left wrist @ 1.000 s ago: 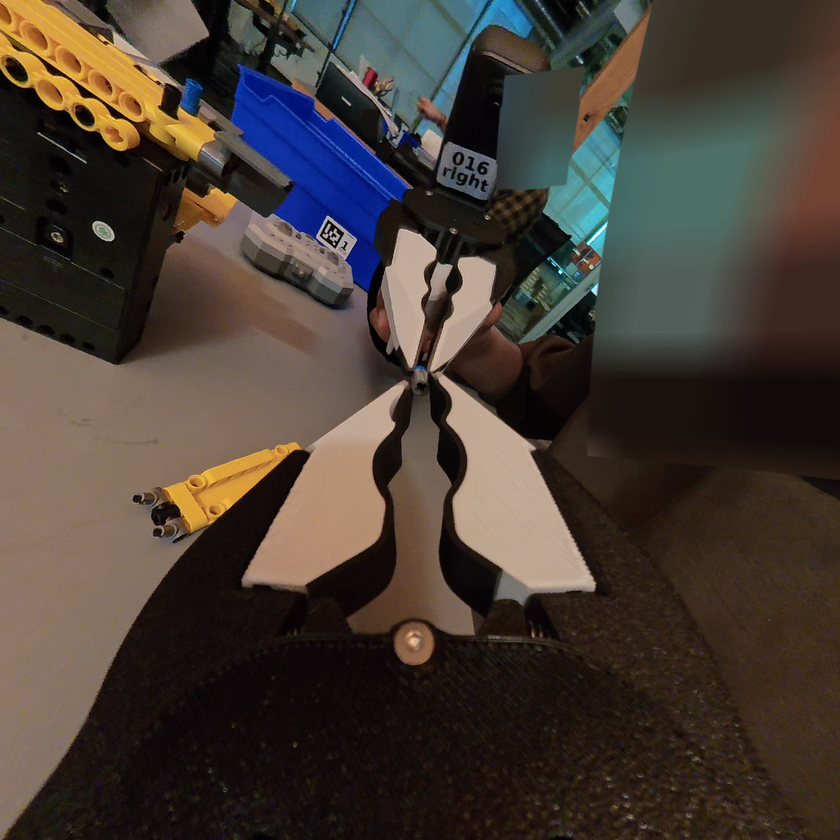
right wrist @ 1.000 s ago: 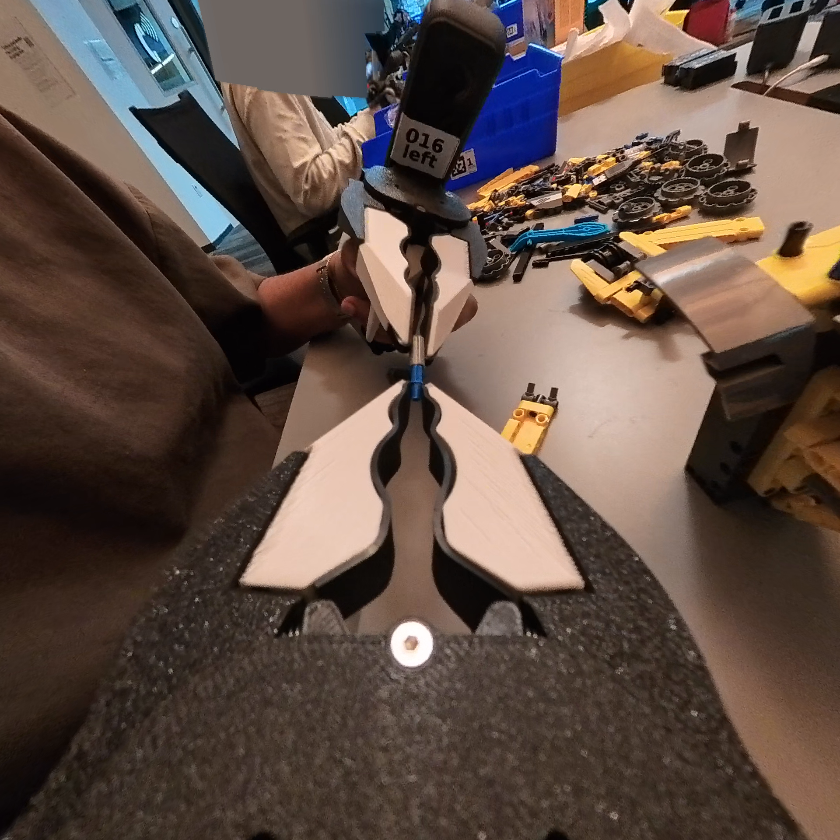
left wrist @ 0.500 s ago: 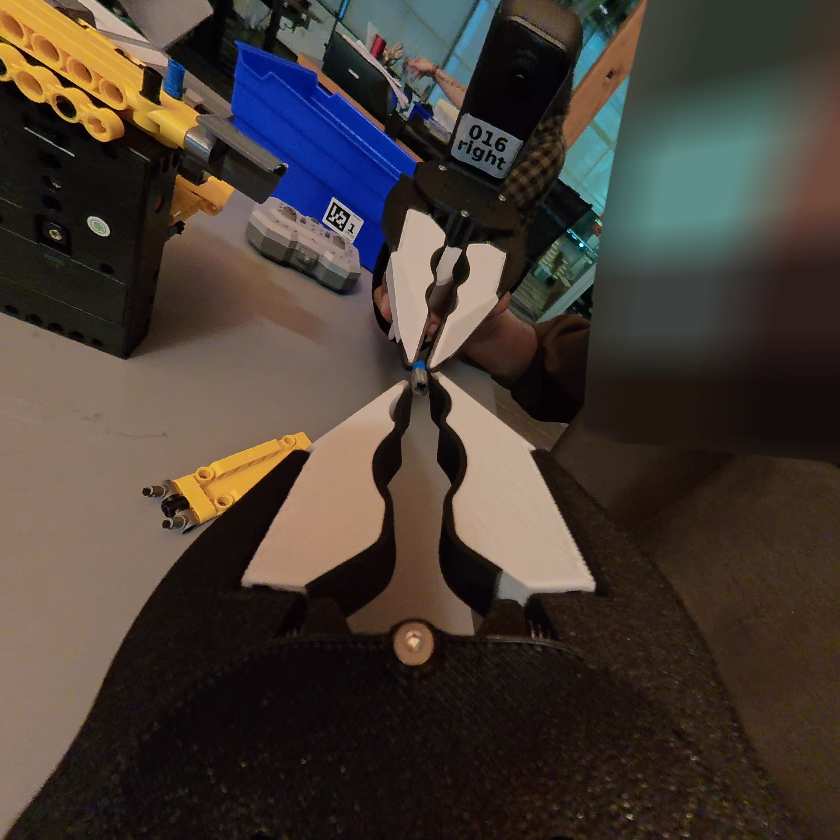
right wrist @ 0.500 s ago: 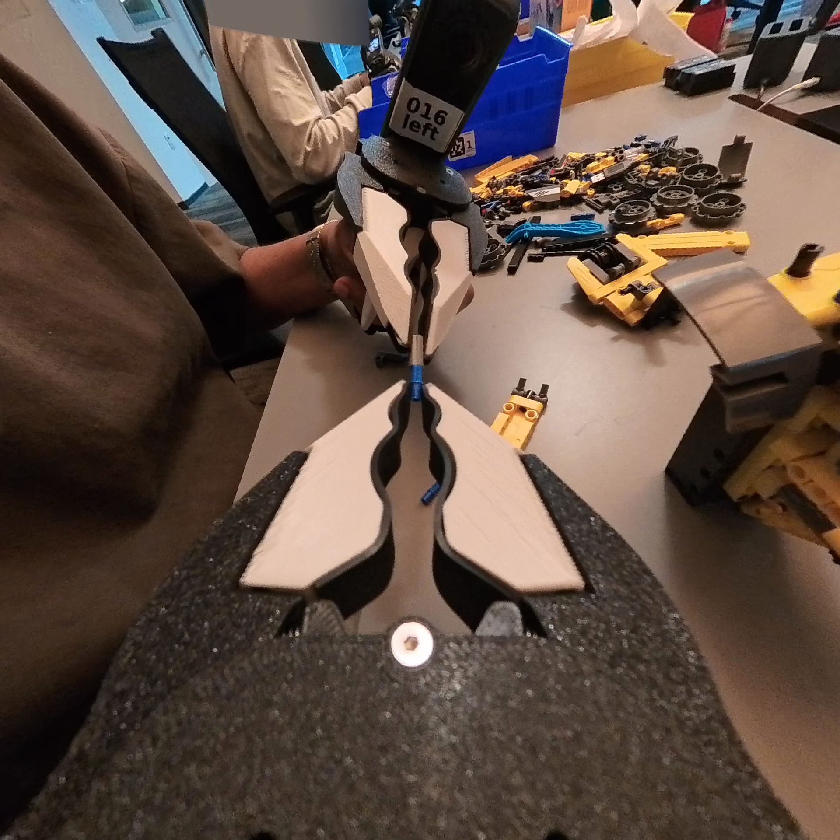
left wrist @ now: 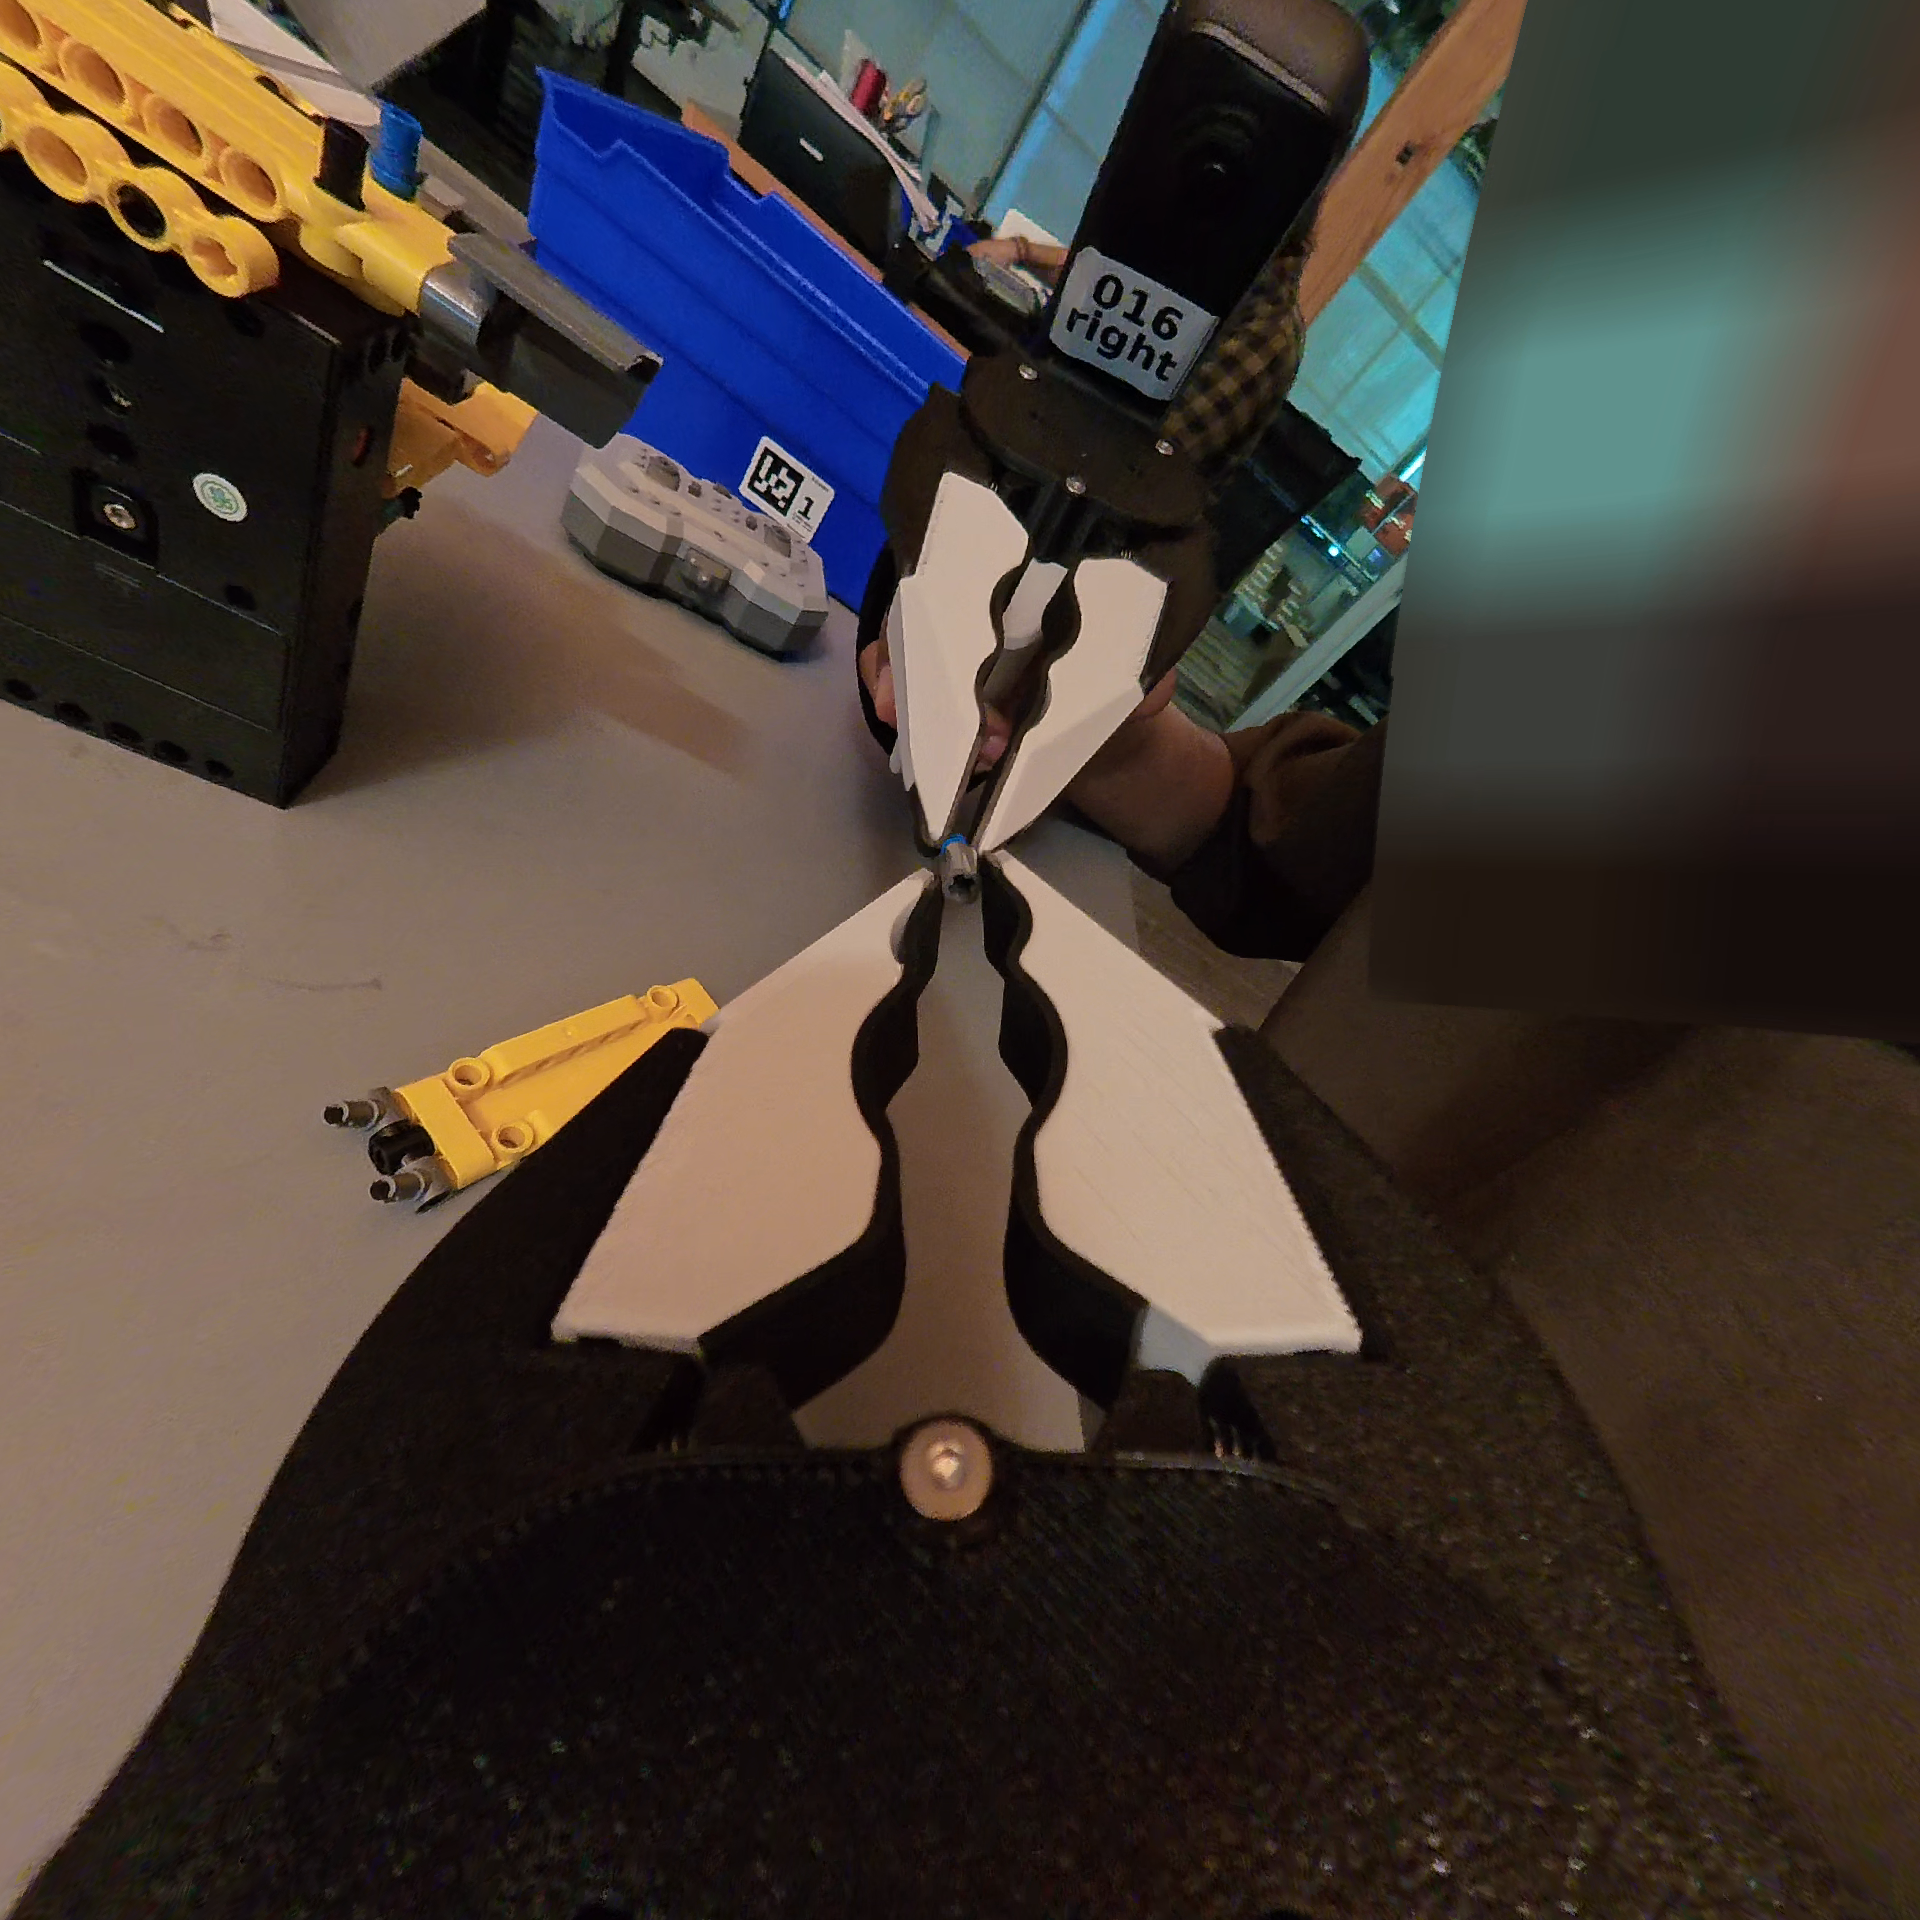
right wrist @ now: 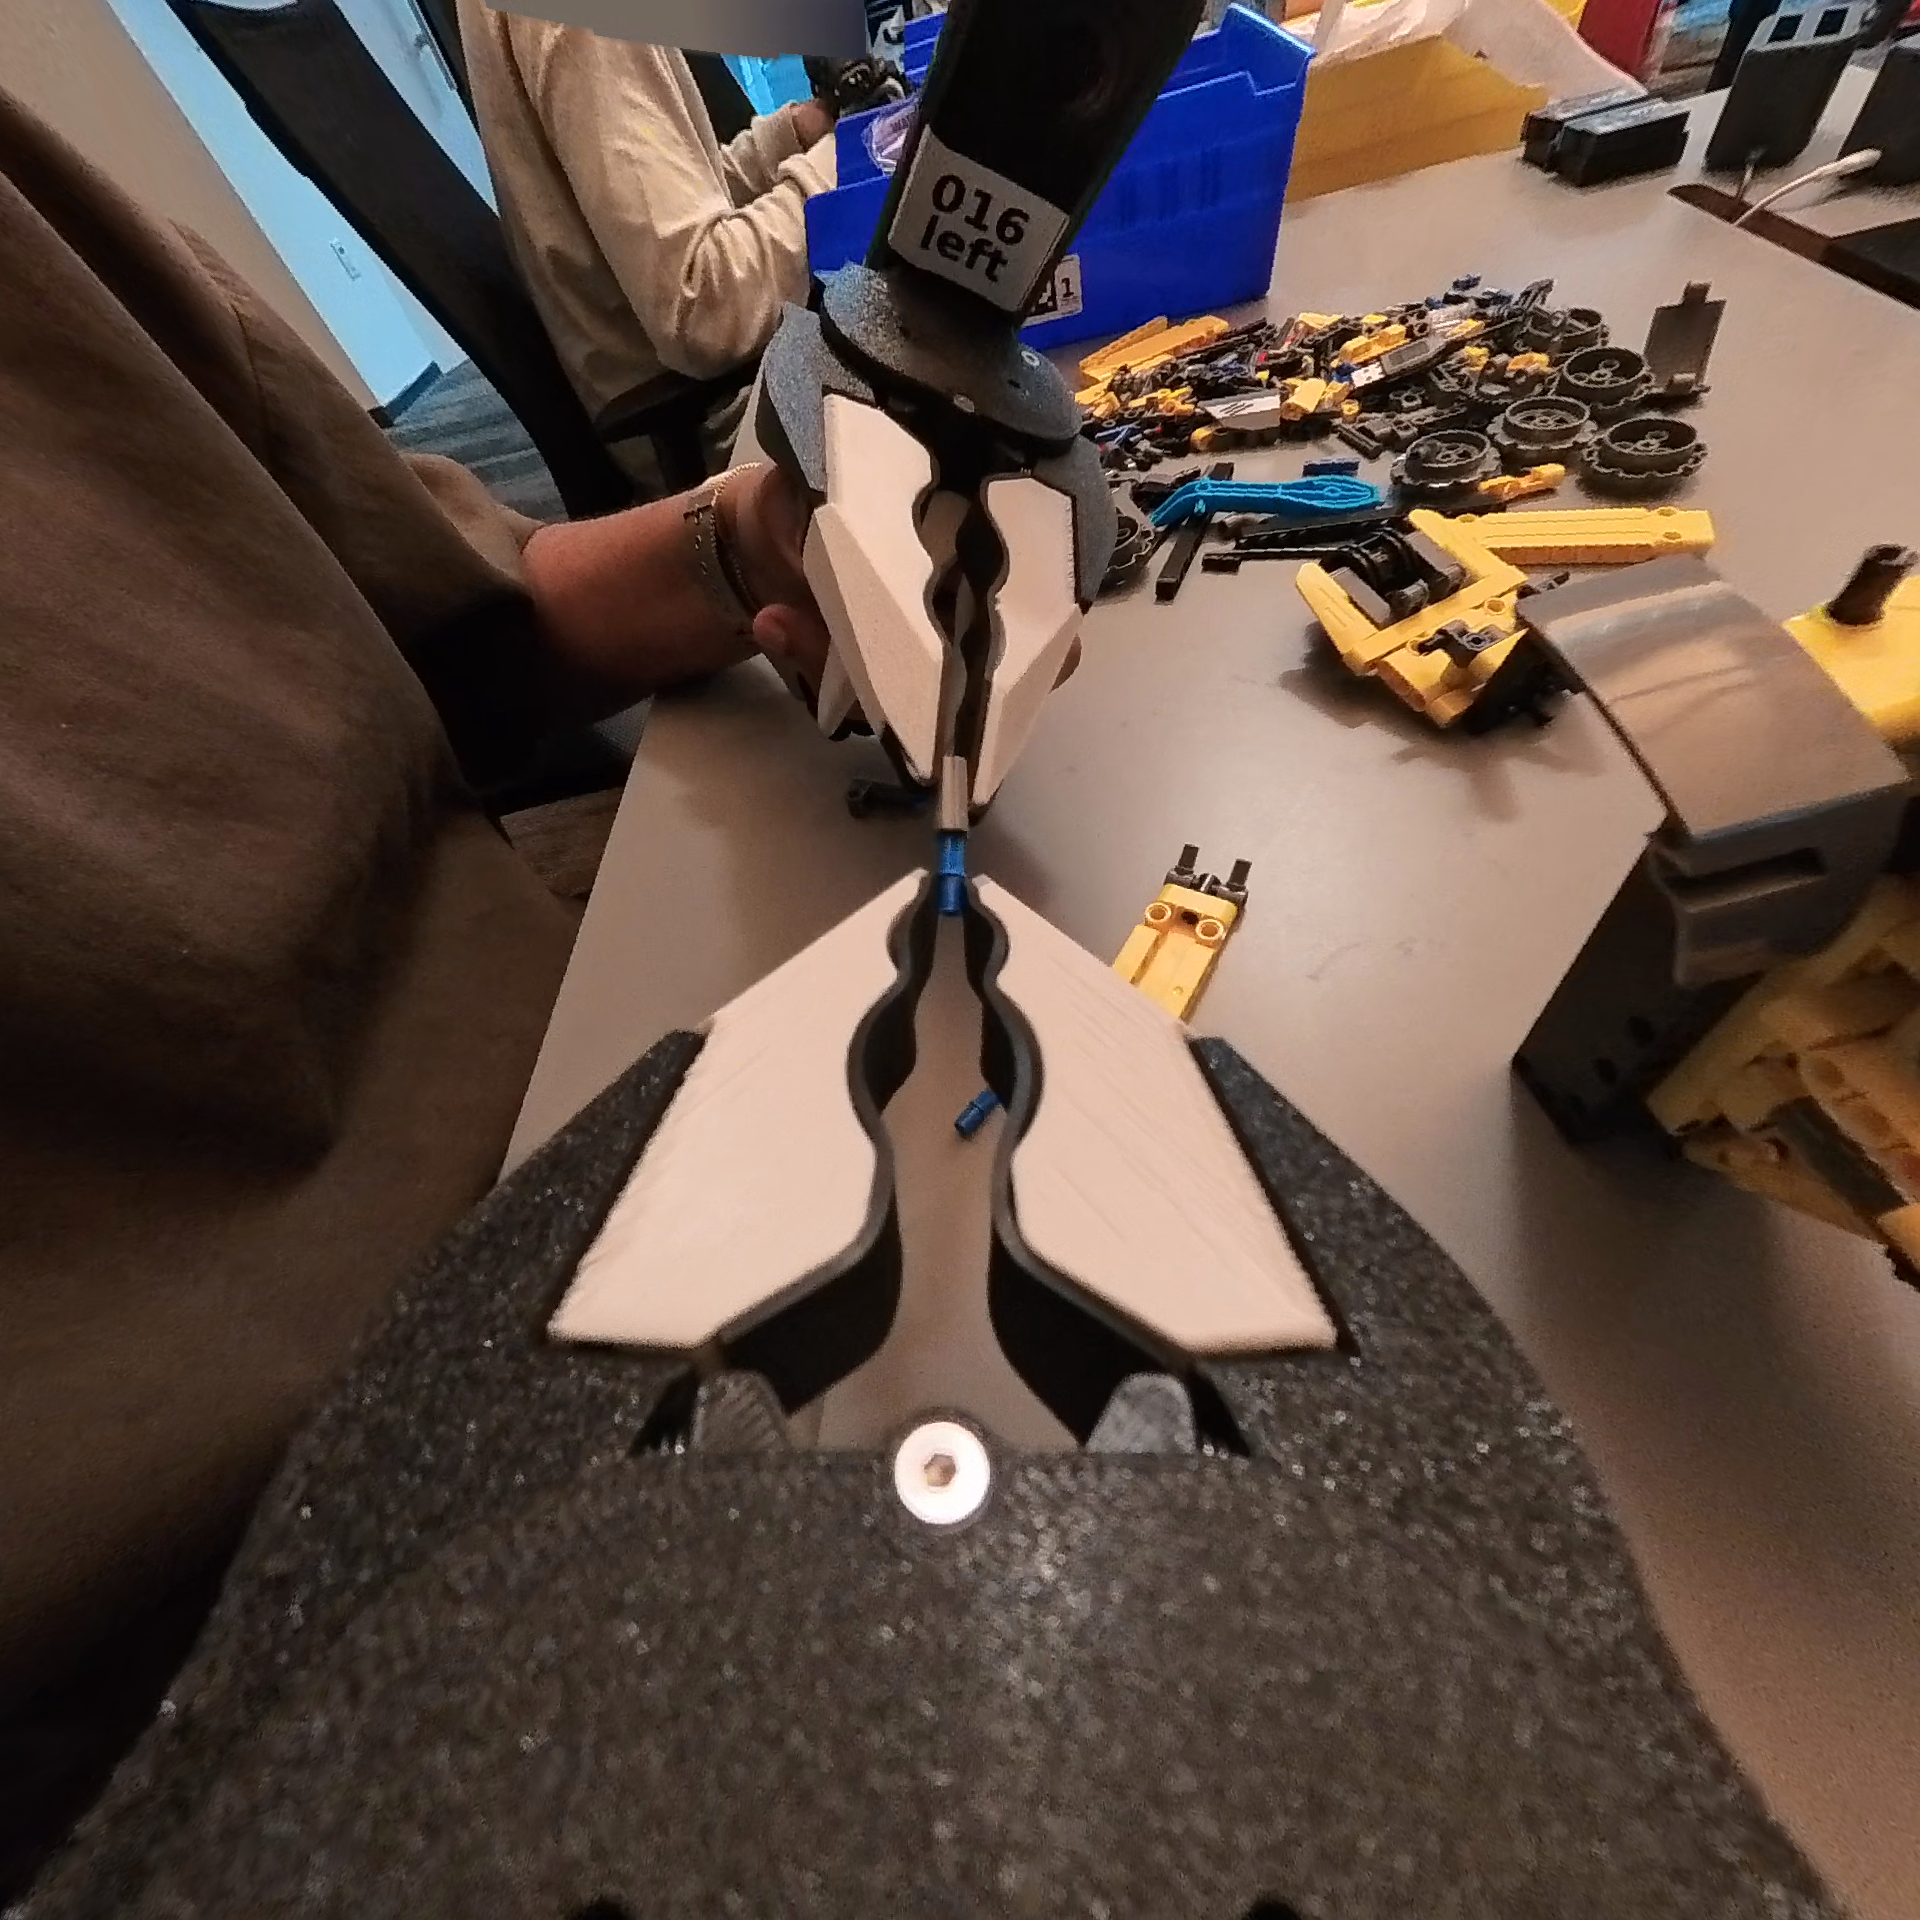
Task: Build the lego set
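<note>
My left gripper [left wrist: 956, 885] is shut on a small grey sleeve [left wrist: 958, 869]. My right gripper [right wrist: 948, 891] is shut on a short blue pin [right wrist: 948, 868]. The two grippers face each other tip to tip above the grey table's [right wrist: 1299, 831] near edge. The blue pin's end meets the grey sleeve [right wrist: 954, 795] held by the left gripper [right wrist: 951, 805]. In the left wrist view the right gripper [left wrist: 951, 831] stands just behind the sleeve, with only a sliver of blue showing. A hand holds each gripper from behind.
A yellow beam piece with pins [right wrist: 1179, 940] [left wrist: 509, 1091] lies on the table nearby, as does a loose blue pin [right wrist: 974, 1112]. A large black and yellow model [left wrist: 156, 468] [right wrist: 1714, 883] stands to one side. Behind are a blue bin [right wrist: 1143, 156], a grey box [left wrist: 696, 551] and a pile of parts [right wrist: 1403, 395]. Only a small space, under 4 cm, lies between the two pairs of fingers.
Both grippers stay shut and tip to tip and have shifted slightly together. The loose blue pin on the table has come into view between my right fingers.
</note>
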Demonstrator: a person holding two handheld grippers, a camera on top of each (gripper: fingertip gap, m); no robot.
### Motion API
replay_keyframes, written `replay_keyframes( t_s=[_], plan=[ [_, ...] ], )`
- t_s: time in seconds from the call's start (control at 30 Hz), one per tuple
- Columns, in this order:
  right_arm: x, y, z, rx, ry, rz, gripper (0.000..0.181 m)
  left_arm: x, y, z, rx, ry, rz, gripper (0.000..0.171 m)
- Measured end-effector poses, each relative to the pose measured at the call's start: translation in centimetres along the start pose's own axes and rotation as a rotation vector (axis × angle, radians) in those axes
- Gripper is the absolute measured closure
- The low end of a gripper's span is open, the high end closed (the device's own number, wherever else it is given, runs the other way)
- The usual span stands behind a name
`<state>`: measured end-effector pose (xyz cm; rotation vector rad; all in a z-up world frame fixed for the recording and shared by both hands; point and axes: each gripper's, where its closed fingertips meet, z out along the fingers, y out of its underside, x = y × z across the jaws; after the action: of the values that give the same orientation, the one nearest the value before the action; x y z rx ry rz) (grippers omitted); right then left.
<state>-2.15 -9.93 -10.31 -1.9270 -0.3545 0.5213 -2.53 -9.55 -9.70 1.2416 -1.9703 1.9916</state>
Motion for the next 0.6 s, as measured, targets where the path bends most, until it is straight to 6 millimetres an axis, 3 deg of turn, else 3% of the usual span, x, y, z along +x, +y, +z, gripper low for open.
replay_keyframes(
  t_s=[0.6],
  plan=[
    [0.13, 0.13, -0.06, -0.012, 0.02, -0.032, 0.178, -0.21, 0.63, 0.13, -0.04, -0.029, 0.036, 0.168]
  ],
)
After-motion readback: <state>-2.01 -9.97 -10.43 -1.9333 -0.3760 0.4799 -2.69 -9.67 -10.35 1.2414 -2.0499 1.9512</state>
